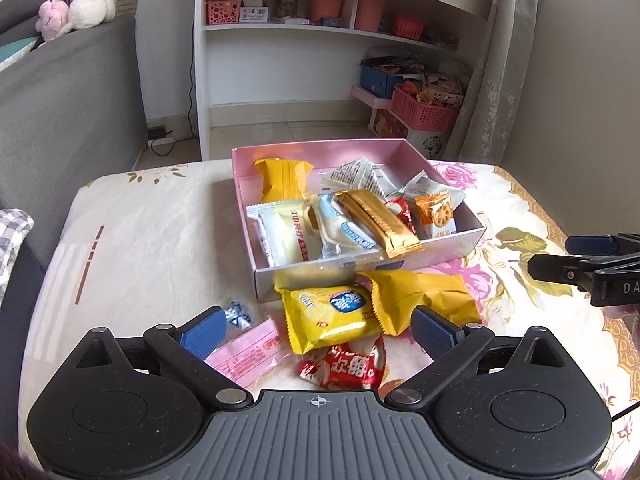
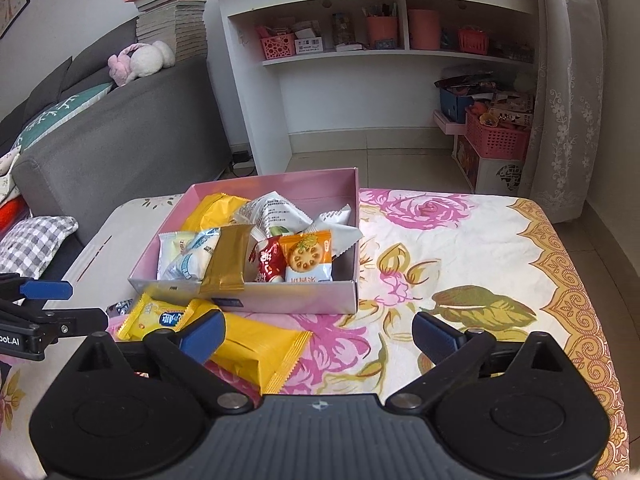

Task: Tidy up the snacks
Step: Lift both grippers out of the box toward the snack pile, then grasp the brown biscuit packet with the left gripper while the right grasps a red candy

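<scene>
Left gripper point(image 1: 318, 330) low over the worktop's floral cloth point(image 2: 460, 240), jaws wide, holding nothing. Between its blue pads: a red-and-white crinkled snack packet point(image 1: 344, 366) nearest, a pale pink flat wrapper point(image 1: 244, 354) beside it, then a yellow biscuit packet with a blue logo point(image 1: 332, 316) overlapping a plain yellow pillow pack point(image 1: 424, 294). A small blue-and-white wrapped sweet point(image 1: 239, 315) lies just left of them.

Right gripper point(image 2: 318, 334) also spread wide and empty — its left pad hangs in front of the plain yellow pack.

Beyond, touching the yellow packets, a shallow pink cardboard box point(image 1: 400, 150) holds the sorted snacks (a gold foil bar point(image 1: 380, 222), an orange-and-white cracker packet point(image 1: 436, 214), a yellow pack, white packs).

Farthest — a white shelf unit point(image 2: 340, 80).
</scene>
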A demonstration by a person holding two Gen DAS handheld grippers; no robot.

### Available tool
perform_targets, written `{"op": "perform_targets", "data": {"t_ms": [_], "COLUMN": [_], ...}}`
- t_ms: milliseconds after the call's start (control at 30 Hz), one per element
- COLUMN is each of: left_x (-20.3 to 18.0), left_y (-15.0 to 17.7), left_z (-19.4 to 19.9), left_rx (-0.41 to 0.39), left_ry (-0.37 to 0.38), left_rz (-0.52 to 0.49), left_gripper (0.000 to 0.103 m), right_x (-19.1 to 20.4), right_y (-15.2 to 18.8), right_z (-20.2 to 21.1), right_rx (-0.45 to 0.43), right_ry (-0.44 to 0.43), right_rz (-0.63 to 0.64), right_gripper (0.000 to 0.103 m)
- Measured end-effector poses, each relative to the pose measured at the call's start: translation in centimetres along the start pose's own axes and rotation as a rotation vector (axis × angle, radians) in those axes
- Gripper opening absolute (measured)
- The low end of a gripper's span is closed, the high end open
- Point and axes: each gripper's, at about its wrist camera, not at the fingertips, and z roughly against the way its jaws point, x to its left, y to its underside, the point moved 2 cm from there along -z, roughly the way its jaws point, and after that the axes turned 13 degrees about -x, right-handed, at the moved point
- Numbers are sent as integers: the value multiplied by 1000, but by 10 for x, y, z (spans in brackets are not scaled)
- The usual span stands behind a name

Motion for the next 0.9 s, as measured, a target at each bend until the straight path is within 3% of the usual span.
{"op": "perform_targets", "data": {"t_ms": [533,900], "left_x": [16,-6], "left_y": [57,74], "left_z": [13,7], "left_rx": [57,69], "left_ry": [51,165], "left_rz": [-55,-105], "left_gripper": [100,99], "right_x": [31,57], "right_y": [36,44], "right_z": [2,-8], "right_rx": [58,99], "right_ry": [-50,-98], "right_rz": [117,136], "right_gripper": [94,94]}}
